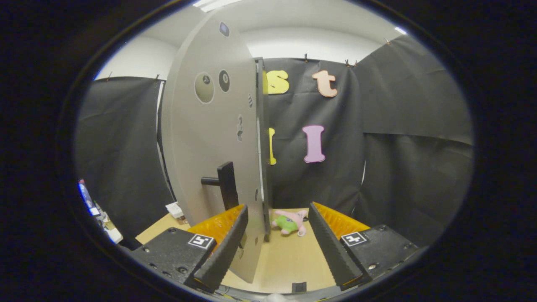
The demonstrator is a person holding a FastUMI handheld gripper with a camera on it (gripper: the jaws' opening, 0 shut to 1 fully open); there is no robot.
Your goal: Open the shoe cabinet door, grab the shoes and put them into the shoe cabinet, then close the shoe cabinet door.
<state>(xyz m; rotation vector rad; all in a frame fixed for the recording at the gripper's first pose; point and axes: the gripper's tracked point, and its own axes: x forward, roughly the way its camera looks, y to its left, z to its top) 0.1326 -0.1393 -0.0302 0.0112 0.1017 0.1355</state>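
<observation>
Hidden: the cabinet's inside is blocked by the shoe cabinet door point(209, 138), seen nearly edge-on; the shoes cannot be made out.
Door: a flat, smooth grey panel with round stickers, standing upright on the table point(285, 260); its lower corner sits between the fingers, close to the left one.
Handle point(224, 184): a dark bar jutting from the door, just above the left finger.
Gripper point(277, 247): fingers spread wide with ridged inner faces, pinching nothing.
Table: pale wood.
Plush toy point(289, 221): soft, pink and green, lying beyond the fingers.
</observation>
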